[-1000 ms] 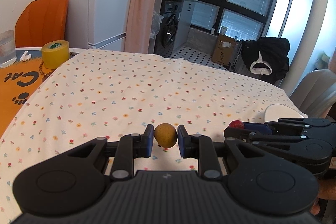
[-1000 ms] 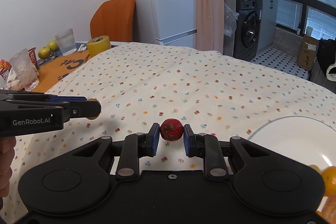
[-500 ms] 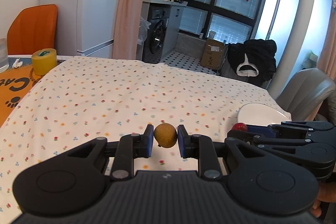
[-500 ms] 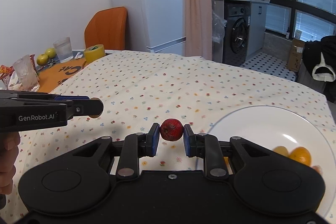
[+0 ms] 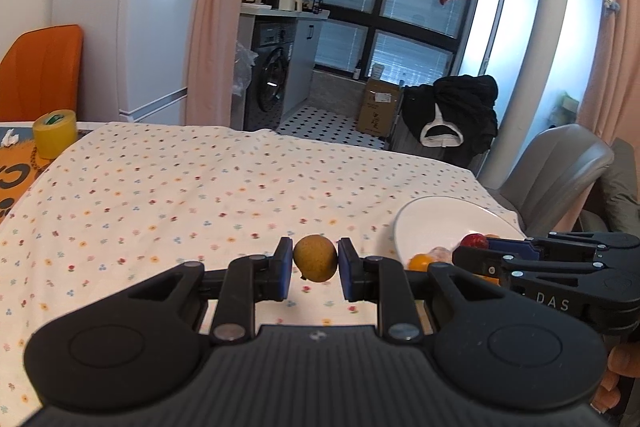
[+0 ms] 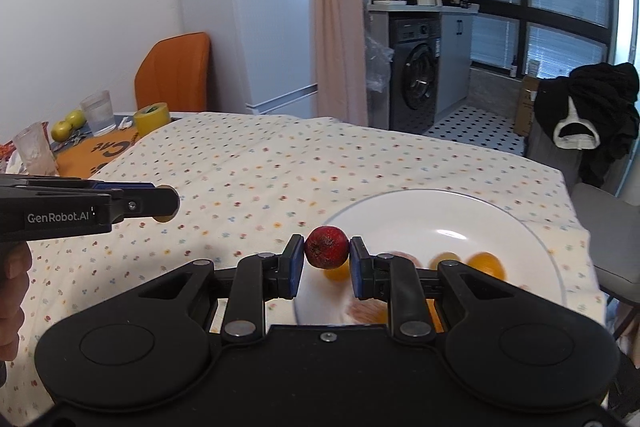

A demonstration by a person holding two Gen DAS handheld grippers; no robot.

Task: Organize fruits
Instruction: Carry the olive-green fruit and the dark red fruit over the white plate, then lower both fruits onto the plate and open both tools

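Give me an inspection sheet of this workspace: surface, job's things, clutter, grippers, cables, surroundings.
Surface: table under a floral tablecloth.
Job's things: white plate near the table's right edge, holding small orange fruits; brown fruit and red fruit held in the air.
Clutter: yellow tape roll, two glasses, green fruits at the far left end.
Grippers: left gripper shut on the brown fruit; right gripper shut on the red fruit, at the plate's near rim.
Cables: nothing seen.
Surroundings: orange chair, fridge, washing machine, grey chair.
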